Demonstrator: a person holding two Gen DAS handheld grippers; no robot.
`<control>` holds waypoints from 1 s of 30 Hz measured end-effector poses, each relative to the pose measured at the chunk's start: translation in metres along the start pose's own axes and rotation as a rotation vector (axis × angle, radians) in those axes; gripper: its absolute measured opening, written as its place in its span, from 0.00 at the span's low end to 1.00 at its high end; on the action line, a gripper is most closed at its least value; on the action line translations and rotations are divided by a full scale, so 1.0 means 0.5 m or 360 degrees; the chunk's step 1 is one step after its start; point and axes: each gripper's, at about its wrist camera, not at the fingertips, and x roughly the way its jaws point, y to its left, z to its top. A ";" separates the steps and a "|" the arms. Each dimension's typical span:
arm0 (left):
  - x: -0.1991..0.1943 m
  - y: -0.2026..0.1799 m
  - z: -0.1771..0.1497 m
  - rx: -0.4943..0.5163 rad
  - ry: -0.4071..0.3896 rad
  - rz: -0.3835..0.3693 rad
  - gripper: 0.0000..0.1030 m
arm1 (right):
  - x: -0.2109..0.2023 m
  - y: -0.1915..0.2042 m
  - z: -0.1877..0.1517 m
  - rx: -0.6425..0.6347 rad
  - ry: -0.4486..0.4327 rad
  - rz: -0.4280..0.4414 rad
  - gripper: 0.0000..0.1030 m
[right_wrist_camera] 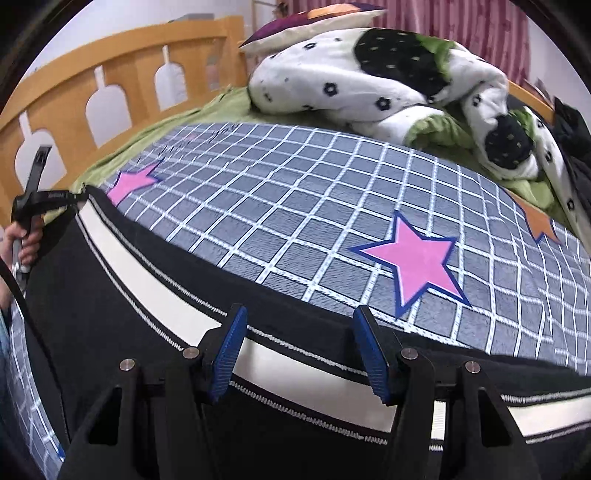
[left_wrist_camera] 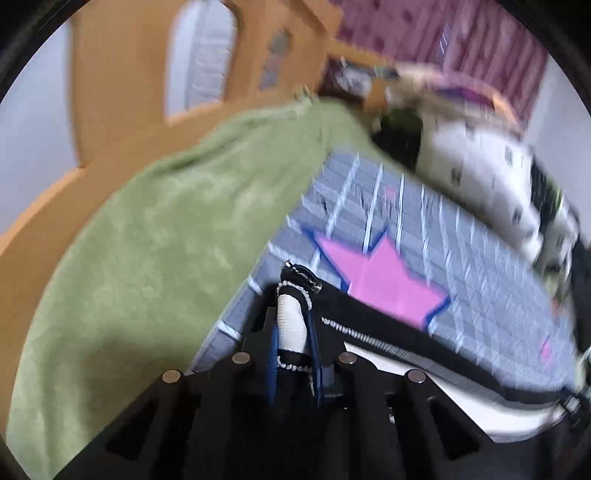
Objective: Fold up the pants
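Wooden bed rail (right_wrist_camera: 110, 70), checked blanket (right_wrist_camera: 295, 192), pink curtain (right_wrist_camera: 461, 22).

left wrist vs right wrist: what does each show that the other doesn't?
Only the left wrist view: the left gripper shut on the pants, pinching the white side stripe close up.

Only the right wrist view: the right gripper open above the stripe, holding nothing; the crumpled white comforter shown sharply; the person's hand at the far left.

Both: the pants, the grid blanket with pink stars, the wooden bed rail.
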 end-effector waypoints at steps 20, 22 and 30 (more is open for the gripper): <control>-0.006 0.008 -0.014 0.0021 0.0018 0.0066 0.15 | 0.078 0.025 0.023 -0.0203 0.0088 0.0066 0.04; 0.026 -0.015 -0.031 0.0124 0.0068 0.0228 0.21 | 0.113 0.029 0.016 -0.0176 0.0098 0.0028 0.07; -0.083 -0.150 -0.037 0.0414 -0.0013 0.0213 0.56 | -0.031 -0.076 0.009 0.0118 -0.0050 -0.0127 0.32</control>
